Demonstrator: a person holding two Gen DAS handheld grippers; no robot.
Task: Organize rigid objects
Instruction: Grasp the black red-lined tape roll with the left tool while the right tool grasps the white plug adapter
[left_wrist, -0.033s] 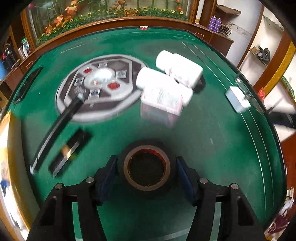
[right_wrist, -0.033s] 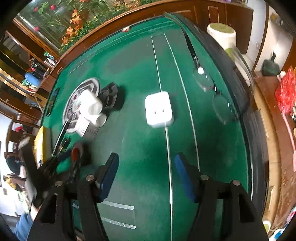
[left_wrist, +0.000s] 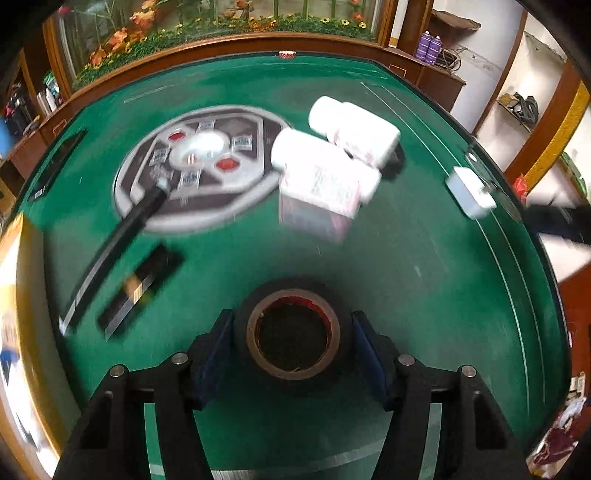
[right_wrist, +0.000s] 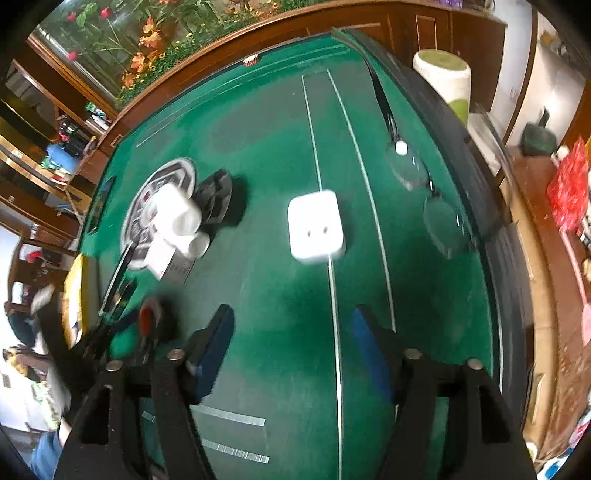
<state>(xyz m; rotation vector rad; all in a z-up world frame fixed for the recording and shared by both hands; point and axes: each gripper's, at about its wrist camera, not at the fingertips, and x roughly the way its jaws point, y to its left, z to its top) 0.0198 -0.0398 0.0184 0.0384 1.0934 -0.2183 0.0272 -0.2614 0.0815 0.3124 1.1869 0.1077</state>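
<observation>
Tape roll (left_wrist: 293, 334): a black roll with a brown cardboard ring inside. It sits between the blue pads of the left gripper (left_wrist: 291, 350), low over the green table (left_wrist: 424, 295).
Left jaws: set on both sides of the roll, and both pads look like they press on it.
Right jaws: wide apart with nothing between them. The right gripper (right_wrist: 291, 339) hangs over bare green felt.
Slip risk: the roll is round and smooth. If the pads only pinch its curved sides, it could twist or drop out.
Bump risk: the white bottles (left_wrist: 343, 147) and the small printed box (left_wrist: 325, 199) are stacked close together just ahead. A push could knock them over.
White charger (right_wrist: 317, 225): it lies apart on a white line, ahead of the right gripper. A grab from far off could shove it away.
Hard to see: the left view is smeared, so the box print and the dark sticks (left_wrist: 122, 251) are unclear.
Hidden: where the pads meet the roll.
</observation>
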